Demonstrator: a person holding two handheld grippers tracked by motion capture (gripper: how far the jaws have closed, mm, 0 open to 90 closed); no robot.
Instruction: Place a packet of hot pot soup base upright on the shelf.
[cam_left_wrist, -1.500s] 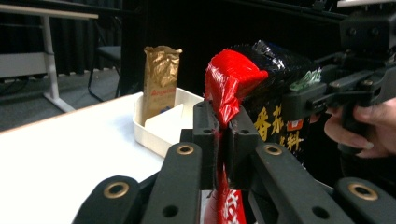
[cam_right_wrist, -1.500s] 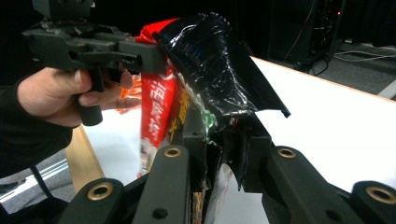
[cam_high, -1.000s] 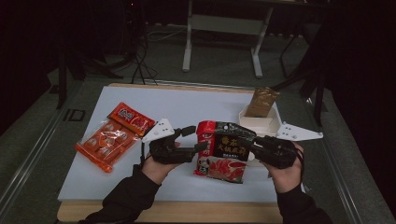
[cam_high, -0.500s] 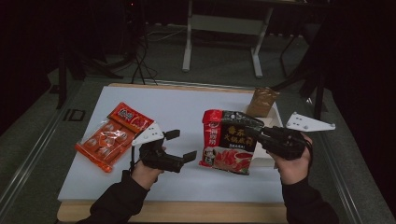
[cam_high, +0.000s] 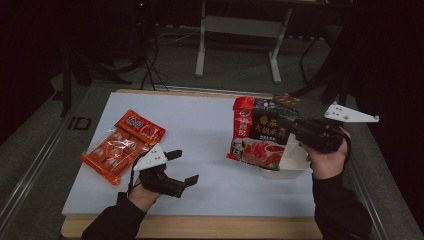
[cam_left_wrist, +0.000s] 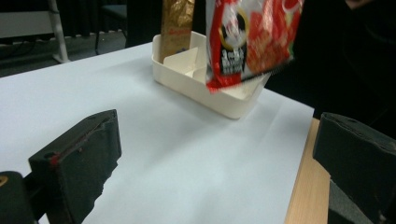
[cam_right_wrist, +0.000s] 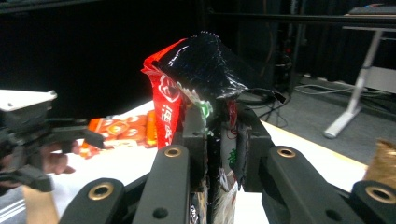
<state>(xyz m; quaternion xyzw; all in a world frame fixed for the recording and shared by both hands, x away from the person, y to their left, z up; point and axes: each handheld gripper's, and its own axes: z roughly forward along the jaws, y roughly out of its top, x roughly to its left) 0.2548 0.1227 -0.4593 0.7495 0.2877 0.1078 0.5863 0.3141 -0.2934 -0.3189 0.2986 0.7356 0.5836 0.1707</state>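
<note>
Pinching soft, crinkly soup-base pouch at its edge, right gripper clamped | left gripper wide, empty | light, floppy; grip the seam over white tray

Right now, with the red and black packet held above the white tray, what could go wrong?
1. The right gripper pinches the red and black packet by one edge, so it may swing or slip.
2. The gold pouch already stands in the white tray; the packet could knock it over.
3. The left gripper has just opened and gives no support.
</note>
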